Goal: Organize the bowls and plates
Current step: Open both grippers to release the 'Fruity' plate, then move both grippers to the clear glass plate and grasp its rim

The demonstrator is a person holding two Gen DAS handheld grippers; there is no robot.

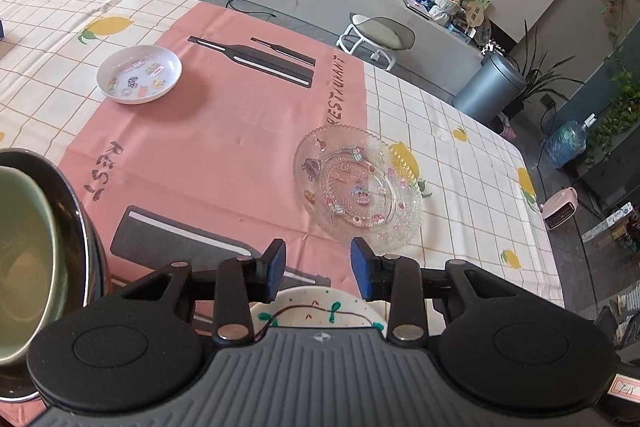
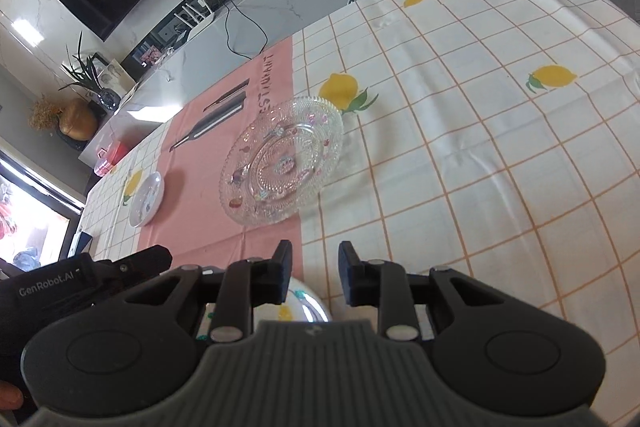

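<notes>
glass plate [image 1: 357,189] on pink mat [image 1: 224,147] | left gripper [image 1: 318,269] parted, empty | right gripper [image 2: 315,277] parted, empty

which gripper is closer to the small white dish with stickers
Left. The left gripper has the white dish ahead on its left, across the pink mat. The right gripper sees it farther off, beyond the left gripper's body.

The left gripper [image 1: 318,269] is held tilted downward, its jaws parted and nothing clamped. The right gripper [image 2: 314,273] is angled likewise, jaws apart and empty.
</notes>
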